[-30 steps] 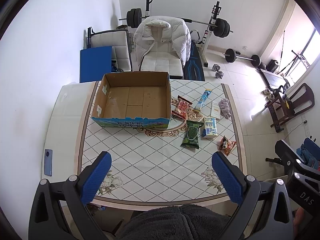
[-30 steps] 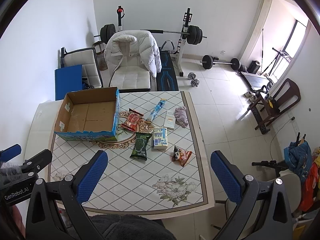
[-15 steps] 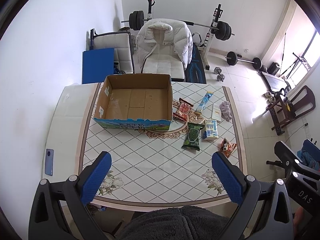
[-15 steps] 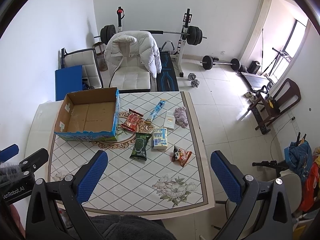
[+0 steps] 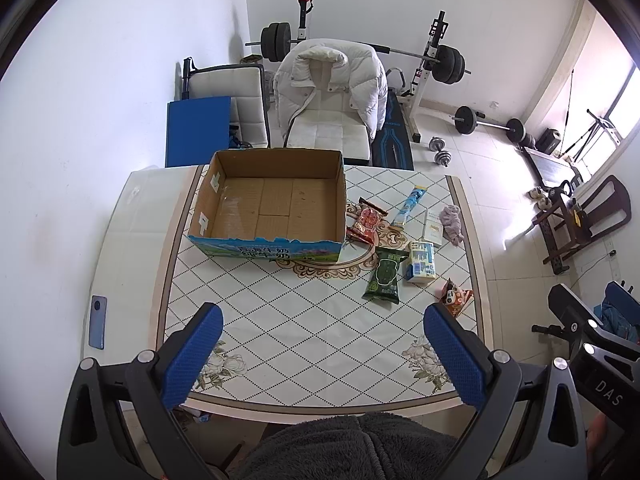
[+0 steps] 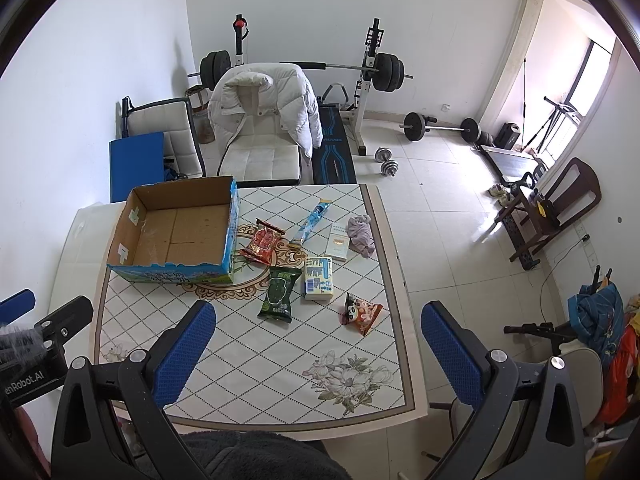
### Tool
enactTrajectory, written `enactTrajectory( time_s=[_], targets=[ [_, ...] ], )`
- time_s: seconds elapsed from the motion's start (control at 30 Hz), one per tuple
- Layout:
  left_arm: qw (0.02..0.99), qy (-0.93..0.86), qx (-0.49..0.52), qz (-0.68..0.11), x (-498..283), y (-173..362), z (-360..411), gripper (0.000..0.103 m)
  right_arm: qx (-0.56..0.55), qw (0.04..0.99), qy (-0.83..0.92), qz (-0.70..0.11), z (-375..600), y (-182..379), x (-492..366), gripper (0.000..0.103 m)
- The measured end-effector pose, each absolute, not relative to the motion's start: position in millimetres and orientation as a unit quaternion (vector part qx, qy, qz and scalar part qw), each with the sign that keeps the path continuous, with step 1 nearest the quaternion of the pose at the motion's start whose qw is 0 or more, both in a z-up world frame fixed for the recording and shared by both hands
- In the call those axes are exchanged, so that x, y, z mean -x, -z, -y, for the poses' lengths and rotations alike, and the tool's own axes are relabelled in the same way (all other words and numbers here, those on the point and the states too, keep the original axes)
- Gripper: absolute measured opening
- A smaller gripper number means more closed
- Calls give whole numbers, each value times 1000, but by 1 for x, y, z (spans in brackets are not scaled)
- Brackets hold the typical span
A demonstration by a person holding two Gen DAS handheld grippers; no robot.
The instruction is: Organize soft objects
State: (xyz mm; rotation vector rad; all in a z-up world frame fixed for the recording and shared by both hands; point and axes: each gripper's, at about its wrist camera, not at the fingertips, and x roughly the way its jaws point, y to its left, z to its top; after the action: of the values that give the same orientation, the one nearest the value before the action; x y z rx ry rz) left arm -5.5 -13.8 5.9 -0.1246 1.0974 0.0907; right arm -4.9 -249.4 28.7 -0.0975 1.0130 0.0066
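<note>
An empty open cardboard box [image 5: 276,204] [image 6: 180,232] stands at the far left of the patterned table [image 5: 312,328] [image 6: 248,344]. To its right lie a red snack pack [image 5: 367,220] [image 6: 262,242], a green pack [image 5: 384,276] [image 6: 279,294], a tissue pack [image 5: 420,266] [image 6: 319,278], a blue stick pack [image 5: 409,206] [image 6: 312,220], a white card pack [image 5: 433,230] [image 6: 338,242], a grey cloth [image 5: 452,222] [image 6: 361,232] and an orange panda pack [image 5: 455,300] [image 6: 362,312]. My left gripper [image 5: 322,354] and right gripper [image 6: 316,354] are open and empty, high above the table's near edge.
A phone [image 5: 98,322] lies on the white ledge left of the table. A chair with a white jacket [image 5: 332,96] and gym weights [image 6: 380,68] stand behind the table. A wooden chair [image 6: 560,200] stands at the right.
Both grippers have risen and tilted slightly, so the table looks a little farther away. Nothing on the table has moved.
</note>
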Motion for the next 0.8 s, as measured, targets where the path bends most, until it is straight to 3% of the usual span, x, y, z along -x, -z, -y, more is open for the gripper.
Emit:
enactTrajectory(
  time_s=[0.8],
  targets=[
    [851,-47,64,-519,4,-7,11,103,53,876,-8,-479,249,-26,2,103]
  ],
)
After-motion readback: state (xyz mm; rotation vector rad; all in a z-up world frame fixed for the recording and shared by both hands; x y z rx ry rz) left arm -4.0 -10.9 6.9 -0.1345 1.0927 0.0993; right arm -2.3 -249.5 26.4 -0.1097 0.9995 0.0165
